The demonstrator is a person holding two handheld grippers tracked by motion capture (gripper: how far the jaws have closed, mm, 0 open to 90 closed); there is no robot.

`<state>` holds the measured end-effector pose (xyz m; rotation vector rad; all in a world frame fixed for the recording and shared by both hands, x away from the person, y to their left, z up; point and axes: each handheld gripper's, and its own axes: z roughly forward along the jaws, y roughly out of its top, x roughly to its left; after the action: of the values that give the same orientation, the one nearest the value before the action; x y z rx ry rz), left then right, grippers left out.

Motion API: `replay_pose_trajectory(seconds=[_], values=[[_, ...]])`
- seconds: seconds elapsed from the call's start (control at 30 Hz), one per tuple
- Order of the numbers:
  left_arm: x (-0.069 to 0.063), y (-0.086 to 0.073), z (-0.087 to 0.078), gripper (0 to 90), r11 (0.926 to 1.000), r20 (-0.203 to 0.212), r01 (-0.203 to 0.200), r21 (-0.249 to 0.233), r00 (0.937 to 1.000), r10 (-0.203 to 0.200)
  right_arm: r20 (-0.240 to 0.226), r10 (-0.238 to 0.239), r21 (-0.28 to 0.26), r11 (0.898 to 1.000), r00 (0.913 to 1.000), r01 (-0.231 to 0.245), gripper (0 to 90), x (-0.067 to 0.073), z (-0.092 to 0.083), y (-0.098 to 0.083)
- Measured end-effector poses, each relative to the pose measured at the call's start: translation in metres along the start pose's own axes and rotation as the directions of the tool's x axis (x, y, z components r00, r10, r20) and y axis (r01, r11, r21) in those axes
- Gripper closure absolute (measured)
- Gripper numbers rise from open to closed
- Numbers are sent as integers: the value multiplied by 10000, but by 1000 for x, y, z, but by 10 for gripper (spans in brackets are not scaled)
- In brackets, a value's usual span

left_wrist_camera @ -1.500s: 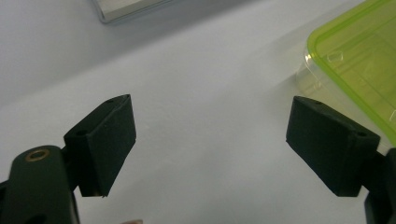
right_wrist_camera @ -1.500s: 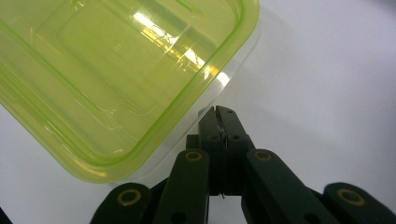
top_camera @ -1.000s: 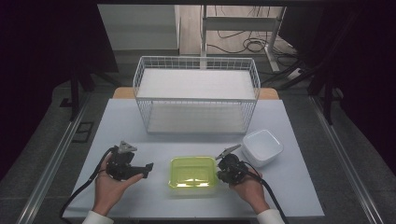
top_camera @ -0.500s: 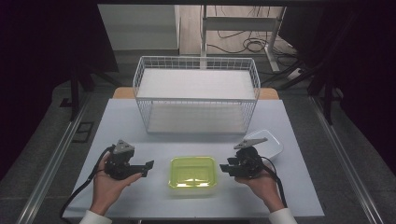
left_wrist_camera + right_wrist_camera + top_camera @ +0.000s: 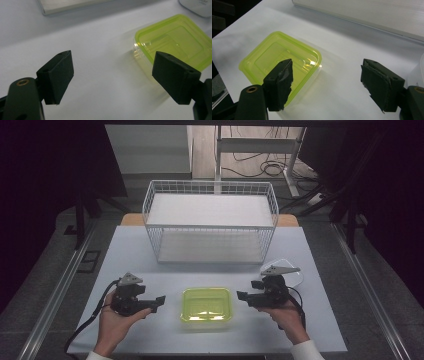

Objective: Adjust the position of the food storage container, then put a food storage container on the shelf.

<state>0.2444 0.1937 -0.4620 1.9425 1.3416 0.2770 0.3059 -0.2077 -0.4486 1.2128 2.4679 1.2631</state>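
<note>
A yellow-green lidded plastic box (image 5: pixel 206 304) lies flat on the white table (image 5: pixel 150 255) between my two grippers. My left gripper (image 5: pixel 159 301) rests to its left, pointing at it, jaws open and empty. In the left gripper view the box (image 5: pixel 175 42) lies beyond the gap in my open gripper (image 5: pixel 112 72). My right gripper (image 5: pixel 241 296) hovers just right of the box, apart from it; its jaws have just been opening and nothing is between them. In the right gripper view the box (image 5: pixel 274 57) lies behind the left fingertip (image 5: pixel 280 82) of my open gripper (image 5: pixel 327 82).
A white wire basket (image 5: pixel 210 220) with a white floor stands at the back of the table. A clear white container (image 5: pixel 296 276) sits behind my right hand, partly hidden by it. Table edges run close at the front and both sides.
My right gripper has pulled back rightward and upward from the green box's right edge, and its jaws have gone from shut to open. The left gripper and the box stay put.
</note>
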Motion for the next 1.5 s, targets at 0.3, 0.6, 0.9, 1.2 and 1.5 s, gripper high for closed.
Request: replay_pose_trajectory(seconds=[0.3,0.6,0.9,1.2,1.5], values=[[-3,0,2,170,9991,572,430,50,9974,-432,-57,222,-6,9998,9997,-222,244,1,2,-3],[-5,1,18,170,9957,1459,835,404,9853,-886,-127,741,217,9970,9972,-738,288,3,11,-1],[-7,1,27,183,9849,2102,1565,745,9629,-1689,-156,870,536,9948,9961,-860,315,8,20,-7],[-9,1,44,254,9699,2510,2284,850,9371,-2426,-397,1115,861,9904,9930,-1078,344,10,30,-9],[-8,-1,58,283,9564,2757,2613,1309,9170,-2882,-573,1672,1060,9813,9843,-1605,379,10,41,-14]])
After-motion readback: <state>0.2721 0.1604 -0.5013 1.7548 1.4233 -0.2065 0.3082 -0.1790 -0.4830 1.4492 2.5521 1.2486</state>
